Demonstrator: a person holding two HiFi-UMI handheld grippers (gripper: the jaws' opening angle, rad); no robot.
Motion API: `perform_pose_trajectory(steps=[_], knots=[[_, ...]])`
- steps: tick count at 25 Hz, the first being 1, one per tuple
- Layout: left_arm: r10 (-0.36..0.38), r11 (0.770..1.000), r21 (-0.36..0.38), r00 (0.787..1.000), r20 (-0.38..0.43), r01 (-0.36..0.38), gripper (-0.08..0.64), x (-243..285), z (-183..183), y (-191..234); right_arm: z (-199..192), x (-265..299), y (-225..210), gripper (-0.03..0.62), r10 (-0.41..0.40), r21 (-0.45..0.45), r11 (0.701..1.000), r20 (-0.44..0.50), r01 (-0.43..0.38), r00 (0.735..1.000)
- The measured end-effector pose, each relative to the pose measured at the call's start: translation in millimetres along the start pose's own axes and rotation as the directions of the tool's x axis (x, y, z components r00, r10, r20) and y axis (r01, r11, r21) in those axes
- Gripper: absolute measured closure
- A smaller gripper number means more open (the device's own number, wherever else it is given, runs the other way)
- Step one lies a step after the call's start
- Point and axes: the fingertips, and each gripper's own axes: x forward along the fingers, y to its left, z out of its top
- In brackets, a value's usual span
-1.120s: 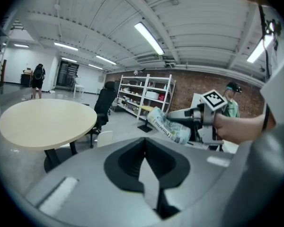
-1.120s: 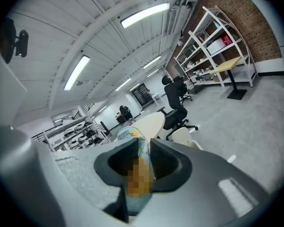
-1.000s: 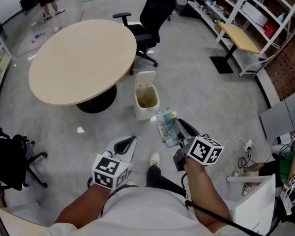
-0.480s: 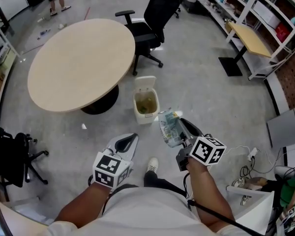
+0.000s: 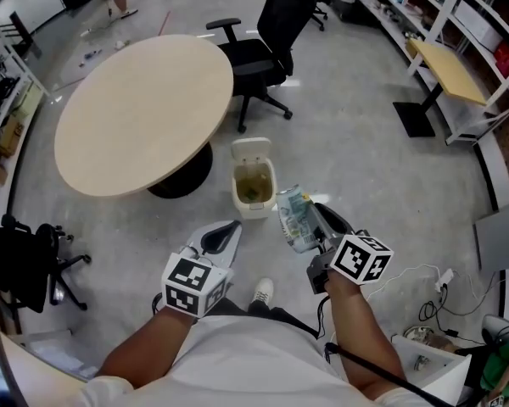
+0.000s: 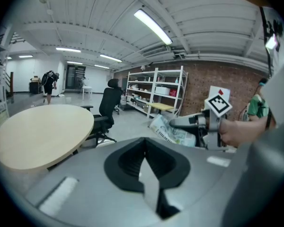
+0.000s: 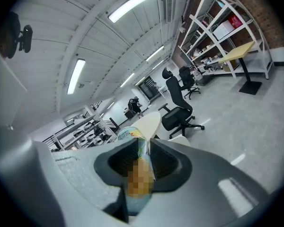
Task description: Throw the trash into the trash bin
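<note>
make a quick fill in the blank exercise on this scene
Of the left gripper and right gripper, the crumpled printed plastic wrapper is in the ____ one.
The small cream plastic trash bin stands on the floor with its lid ____.
The left gripper's jaws are together, holding ____.
Missing words: right; open; nothing

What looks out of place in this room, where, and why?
Small bits of litter lie scattered on the floor beyond the round table, far from the open trash bin. The crumpled wrapper in the right gripper is not yet binned.
</note>
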Motion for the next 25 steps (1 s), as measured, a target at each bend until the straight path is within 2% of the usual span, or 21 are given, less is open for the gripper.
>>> perform_pose_trajectory(steps=[4,9,13,25], knots=[[0.023,1.0,0.011,0.999,-0.022,-0.023,0.552,-3,0,1,-4,1,-6,0.509,0.014,0.032,0.999,0.001,-0.014,1.0],[0.05,0.999,-0.012,0.997,-0.058,-0.05,0.551,-3,-9,9,-7,6,-16,0.509,0.017,0.06,0.998,0.002,-0.017,1.0],[0.038,0.999,-0.018,0.996,-0.076,-0.04,0.552,4,-14,12,-9,7,-18,0.509,0.014,0.062,0.998,0.0,-0.014,1.0],[-0.007,0.999,-0.034,0.998,-0.067,0.005,0.551,34,-3,21,-1,15,-41,0.509,-0.045,0.068,0.997,-0.001,0.045,0.999]])
